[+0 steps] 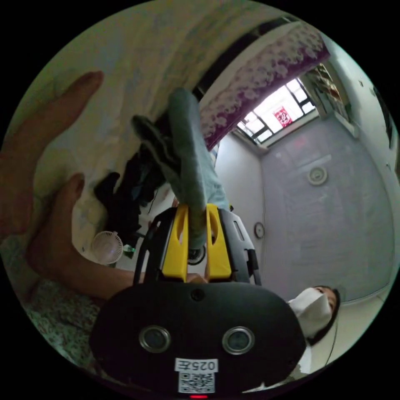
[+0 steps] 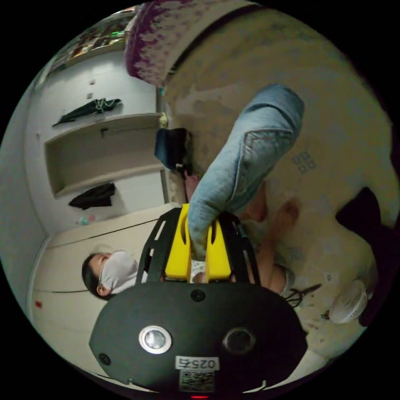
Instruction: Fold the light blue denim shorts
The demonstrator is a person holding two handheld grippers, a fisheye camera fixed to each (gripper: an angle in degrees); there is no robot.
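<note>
The shorts [image 2: 246,154] are soft, faded denim with orange seam stitching, bunched into a thick roll that rises from between the yellow plastic jaws of the right gripper [image 2: 198,233], which are clamped on it. In the left gripper view the same cloth [image 1: 189,162] stands pinched between the closed yellow jaws of the left gripper [image 1: 196,233]. Around them lie a pale patterned bedsheet [image 2: 333,125], a heap of dark clothes [image 1: 125,196], a small white fan [image 1: 107,247] and a person's bare leg [image 1: 54,237] close beside the left gripper.
</note>
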